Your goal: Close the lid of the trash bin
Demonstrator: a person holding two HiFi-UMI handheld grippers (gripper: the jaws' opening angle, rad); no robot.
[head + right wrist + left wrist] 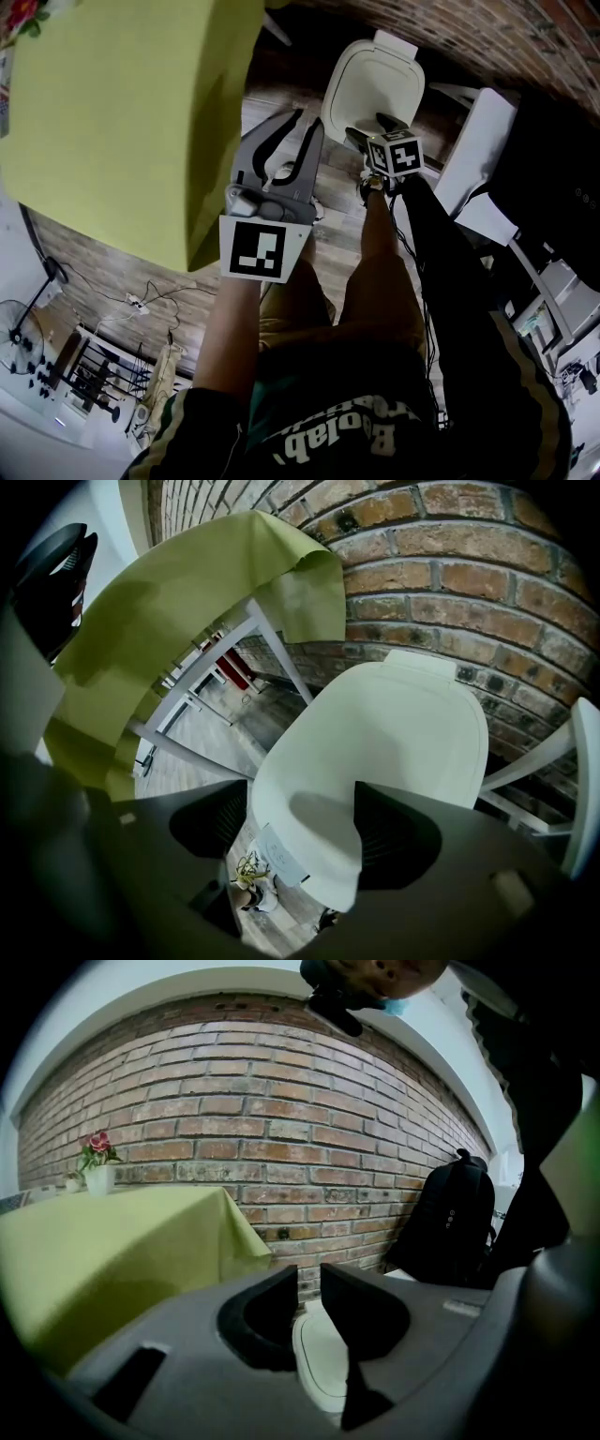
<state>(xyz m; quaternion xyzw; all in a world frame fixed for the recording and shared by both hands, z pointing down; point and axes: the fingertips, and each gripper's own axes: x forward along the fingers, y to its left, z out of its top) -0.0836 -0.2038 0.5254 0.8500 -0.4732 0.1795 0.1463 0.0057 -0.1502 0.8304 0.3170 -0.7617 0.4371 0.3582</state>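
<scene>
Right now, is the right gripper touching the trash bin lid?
Cannot tell. In the right gripper view the right gripper, jaws open, straddles the front edge of the trash bin lid; neither contact nor gap shows plainly.

Trash bin right of table

I see the trash bin lid, just ahead of the right tool, as plain off-white with a soft grey shadow across it. Both tools are matt grey with black pads. The left tool carries a marker cube of black squares on white, and the right one has the same pattern. Left of the left tool, the worktop cloth is flat yellow-green. Beyond the tools the wall is red-brown brick with pale mortar lines. Below them the floor shows grey-brown wood planks. Right of the left tool a backpack is black. Far to its left, the flowers are pink-red in a white pot.
</scene>
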